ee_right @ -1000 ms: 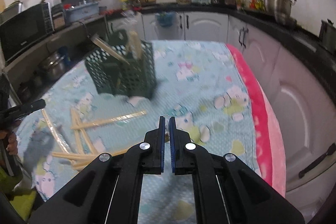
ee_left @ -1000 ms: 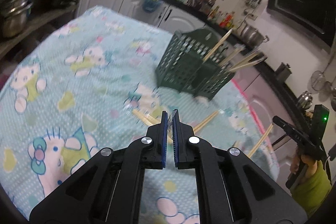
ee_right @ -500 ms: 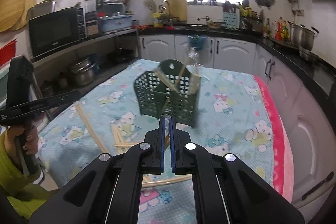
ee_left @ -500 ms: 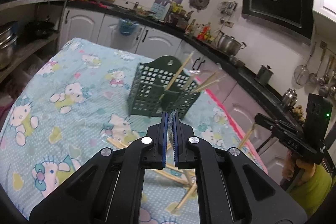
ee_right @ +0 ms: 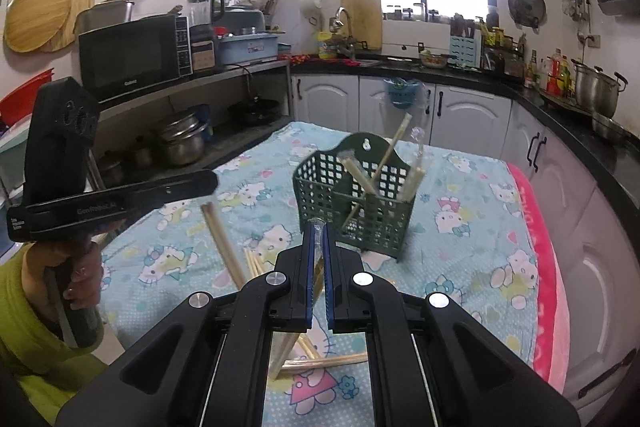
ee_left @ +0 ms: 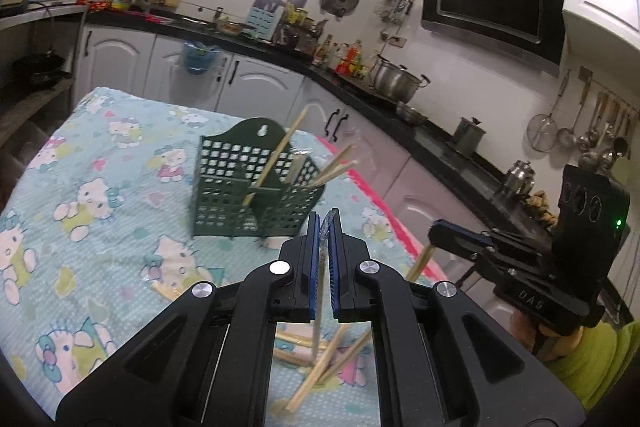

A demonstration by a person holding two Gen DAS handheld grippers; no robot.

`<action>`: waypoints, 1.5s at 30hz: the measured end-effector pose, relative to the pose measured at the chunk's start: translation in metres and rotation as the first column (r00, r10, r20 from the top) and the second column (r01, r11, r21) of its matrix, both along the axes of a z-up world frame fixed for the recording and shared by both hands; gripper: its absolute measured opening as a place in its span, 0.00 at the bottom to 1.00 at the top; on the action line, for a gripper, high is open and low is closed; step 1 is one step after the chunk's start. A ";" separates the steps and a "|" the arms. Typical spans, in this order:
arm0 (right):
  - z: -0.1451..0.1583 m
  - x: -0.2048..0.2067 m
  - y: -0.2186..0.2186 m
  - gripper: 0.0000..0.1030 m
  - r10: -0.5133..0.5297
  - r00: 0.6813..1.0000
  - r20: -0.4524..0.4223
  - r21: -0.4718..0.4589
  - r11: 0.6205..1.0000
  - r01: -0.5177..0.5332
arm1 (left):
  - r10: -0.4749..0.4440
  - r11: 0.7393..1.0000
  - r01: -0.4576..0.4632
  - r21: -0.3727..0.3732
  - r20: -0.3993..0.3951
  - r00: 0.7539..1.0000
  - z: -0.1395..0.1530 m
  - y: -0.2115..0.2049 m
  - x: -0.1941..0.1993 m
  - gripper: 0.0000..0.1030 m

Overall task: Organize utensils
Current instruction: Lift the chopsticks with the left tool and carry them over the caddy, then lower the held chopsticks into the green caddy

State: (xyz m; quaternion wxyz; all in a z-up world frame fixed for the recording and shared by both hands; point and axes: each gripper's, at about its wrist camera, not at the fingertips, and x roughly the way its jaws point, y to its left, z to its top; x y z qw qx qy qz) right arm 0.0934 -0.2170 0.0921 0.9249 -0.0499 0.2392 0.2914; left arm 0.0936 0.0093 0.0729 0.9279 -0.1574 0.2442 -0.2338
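Note:
A dark green slotted utensil basket point(ee_left: 256, 191) point(ee_right: 362, 203) stands upright on the table and holds several wrapped chopsticks. My left gripper point(ee_left: 323, 223) is shut on a wrapped chopstick point(ee_left: 317, 327) that hangs down below its jaws, raised above the table. My right gripper point(ee_right: 317, 229) is shut on another wrapped chopstick point(ee_right: 288, 347) in the same way. Each gripper shows in the other's view, with its chopstick point(ee_right: 222, 239) point(ee_left: 418, 263) hanging under it. Several loose chopsticks point(ee_left: 328, 359) point(ee_right: 324, 361) lie on the cloth below.
The table carries a light blue cartoon cloth point(ee_left: 100, 195) with a pink edge point(ee_right: 540, 267). White kitchen cabinets point(ee_right: 452, 115) and a black counter ring the table. A shelf with pots point(ee_right: 180, 143) stands to the left.
Both grippers have risen from near the table, each lifting a chopstick off the pile. The views have tilted up toward the kitchen walls.

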 end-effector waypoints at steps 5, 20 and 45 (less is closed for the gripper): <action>0.016 -0.004 0.001 0.04 0.003 0.999 0.035 0.012 1.000 -0.003 | -0.042 0.999 0.042 -0.005 0.035 0.999 0.018 -0.011 0.000 0.02; 0.063 0.006 0.010 0.04 -0.017 0.992 0.122 0.075 0.997 0.008 | -0.062 0.998 0.058 0.032 0.126 0.990 0.072 -0.017 0.013 0.02; 0.127 0.092 0.045 0.04 -0.070 0.973 0.219 0.097 0.994 0.050 | 0.027 0.996 -0.047 0.080 0.235 0.972 0.147 -0.003 0.080 0.02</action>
